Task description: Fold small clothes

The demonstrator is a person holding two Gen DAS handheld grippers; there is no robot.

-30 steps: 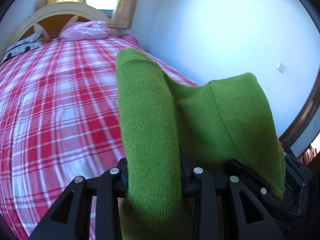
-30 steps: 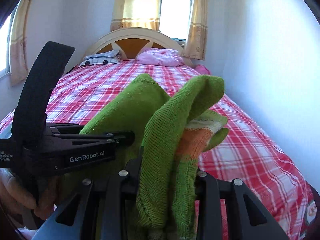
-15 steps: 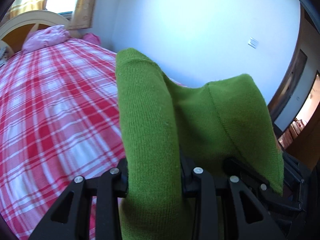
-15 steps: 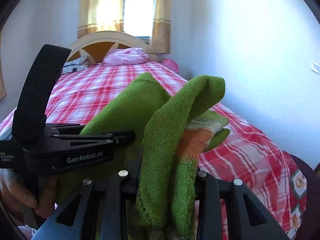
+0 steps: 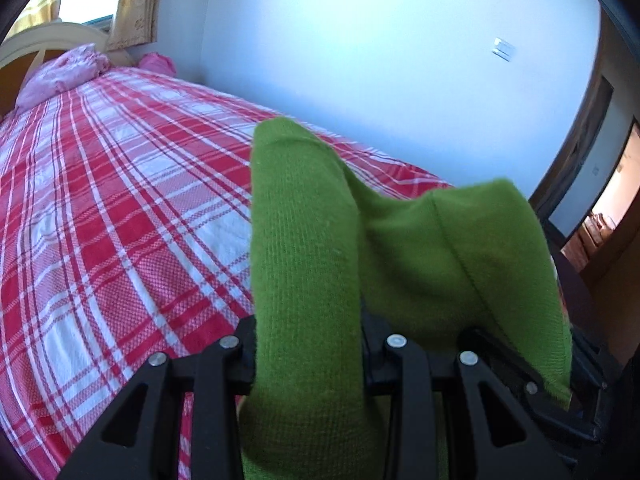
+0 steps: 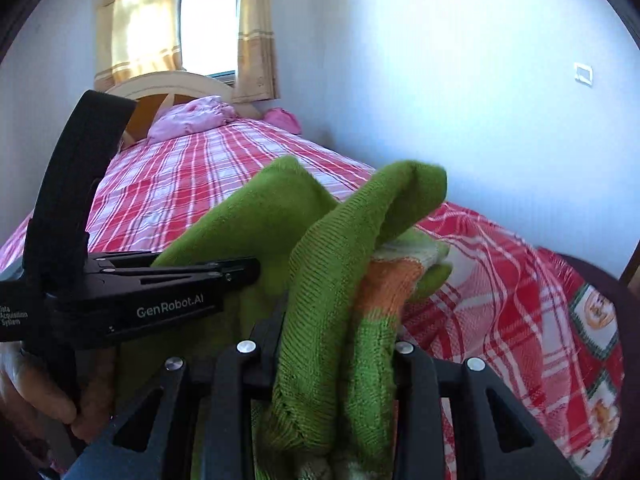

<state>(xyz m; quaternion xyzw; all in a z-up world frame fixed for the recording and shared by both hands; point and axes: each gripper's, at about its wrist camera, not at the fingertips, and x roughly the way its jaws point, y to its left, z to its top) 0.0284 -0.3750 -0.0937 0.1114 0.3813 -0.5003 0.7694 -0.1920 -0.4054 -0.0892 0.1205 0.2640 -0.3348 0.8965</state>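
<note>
Bulging up between both sets of jaws, the green garment point(image 5: 304, 248) hides the fingertips, so how much cloth lies beyond them is hard to judge. The left gripper point(image 5: 308, 344) is clamped on a thick fold; the right gripper point(image 6: 336, 344) is clamped on layers showing an orange patch point(image 6: 384, 284). Ahead of the jaws the plaid bed point(image 5: 120, 208) lies open, with a pink pillow point(image 6: 192, 118) far ahead.

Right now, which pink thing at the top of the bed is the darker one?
The small pink bundle against the wall is darker; the lilac-pink pillow beside the headboard is paler and bigger.
</note>
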